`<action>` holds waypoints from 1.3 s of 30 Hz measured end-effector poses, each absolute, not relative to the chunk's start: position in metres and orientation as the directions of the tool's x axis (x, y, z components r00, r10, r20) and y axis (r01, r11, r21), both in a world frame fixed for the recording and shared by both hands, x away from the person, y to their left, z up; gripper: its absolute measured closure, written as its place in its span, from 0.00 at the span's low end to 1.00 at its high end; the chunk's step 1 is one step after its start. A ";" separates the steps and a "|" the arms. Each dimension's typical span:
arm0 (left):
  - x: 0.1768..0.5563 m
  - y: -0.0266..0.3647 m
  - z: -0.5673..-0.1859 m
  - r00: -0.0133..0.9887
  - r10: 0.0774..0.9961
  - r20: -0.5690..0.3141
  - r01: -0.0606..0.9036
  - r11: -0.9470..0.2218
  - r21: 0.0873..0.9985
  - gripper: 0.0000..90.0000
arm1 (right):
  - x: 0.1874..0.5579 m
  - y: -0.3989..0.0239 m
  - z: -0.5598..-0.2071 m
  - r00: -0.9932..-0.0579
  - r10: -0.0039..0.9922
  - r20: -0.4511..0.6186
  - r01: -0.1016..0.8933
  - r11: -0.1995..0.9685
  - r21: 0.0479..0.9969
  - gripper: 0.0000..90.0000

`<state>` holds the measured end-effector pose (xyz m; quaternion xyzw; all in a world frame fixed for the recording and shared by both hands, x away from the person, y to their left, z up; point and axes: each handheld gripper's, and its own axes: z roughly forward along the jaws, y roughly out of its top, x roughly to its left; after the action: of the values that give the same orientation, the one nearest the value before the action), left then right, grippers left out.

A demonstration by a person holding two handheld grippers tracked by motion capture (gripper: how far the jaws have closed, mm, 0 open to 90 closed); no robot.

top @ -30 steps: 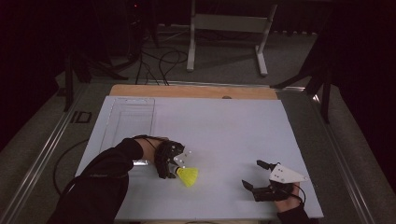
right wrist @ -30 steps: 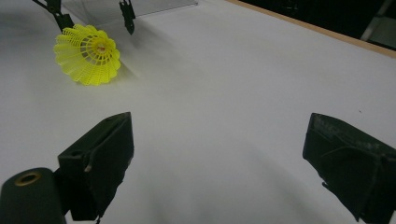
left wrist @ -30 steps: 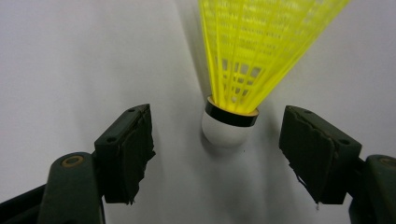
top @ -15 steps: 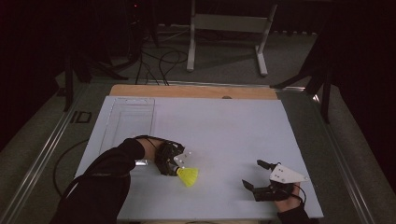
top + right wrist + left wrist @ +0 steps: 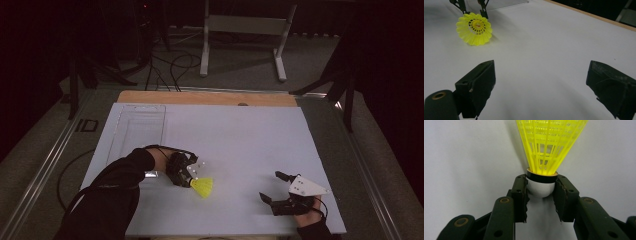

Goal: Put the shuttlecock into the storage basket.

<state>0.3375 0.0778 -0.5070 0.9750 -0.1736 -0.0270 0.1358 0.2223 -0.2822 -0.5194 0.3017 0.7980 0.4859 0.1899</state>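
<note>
A yellow plastic shuttlecock (image 5: 202,187) lies on its side on the white board (image 5: 240,135), at the front left. In the left gripper view its white cork head (image 5: 541,191) sits between my left gripper's (image 5: 541,195) black pads, skirt (image 5: 549,145) pointing away. The jaws have just been closing and now press the cork from both sides. In the high view my left gripper (image 5: 191,181) comes in from the left of the shuttlecock. My right gripper (image 5: 269,186) rests at the front right, open and holding nothing. Its view shows the shuttlecock (image 5: 474,28) far off beyond its jaws (image 5: 541,85).
A clear shallow tray (image 5: 137,130) lies at the board's back left. A wooden strip (image 5: 205,97) edges the far side. Beyond the table stands a metal frame (image 5: 240,25) among cables on the dark floor.
The left gripper's jaws have drawn in onto the shuttlecock's cork head. Both hands and the shuttlecock have stayed where they were.
</note>
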 end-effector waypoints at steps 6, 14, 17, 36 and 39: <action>0.337 0.076 -0.497 0.946 -0.324 -0.019 -0.307 -0.912 0.274 0.73 | 0.223 -0.282 -0.520 -0.745 0.666 -0.007 0.298 0.343 0.891 0.10; 0.339 0.072 -0.484 0.969 -0.243 -0.049 -0.225 -0.945 0.238 0.73 | 0.223 -0.282 -0.520 -0.744 0.669 -0.005 0.301 0.341 0.890 0.10; 0.339 0.068 -0.477 0.978 -0.205 -0.046 -0.190 -0.956 0.223 0.73 | 0.223 -0.282 -0.520 -0.743 0.669 -0.003 0.303 0.340 0.890 0.10; 0.337 0.059 -0.458 0.994 0.039 -0.097 0.057 -0.981 0.186 0.73 | 0.222 -0.282 -0.520 -0.740 0.673 -0.008 0.304 0.345 0.888 0.10; 0.334 0.060 -0.455 0.993 0.060 -0.102 0.079 -0.979 0.189 0.73 | 0.222 -0.282 -0.520 -0.739 0.673 -0.013 0.302 0.349 0.887 0.10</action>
<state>0.3341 0.0596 -0.4552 0.9935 0.0349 -0.0481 0.0969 0.2224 -0.2822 -0.5196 0.3053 0.7982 0.4822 0.1928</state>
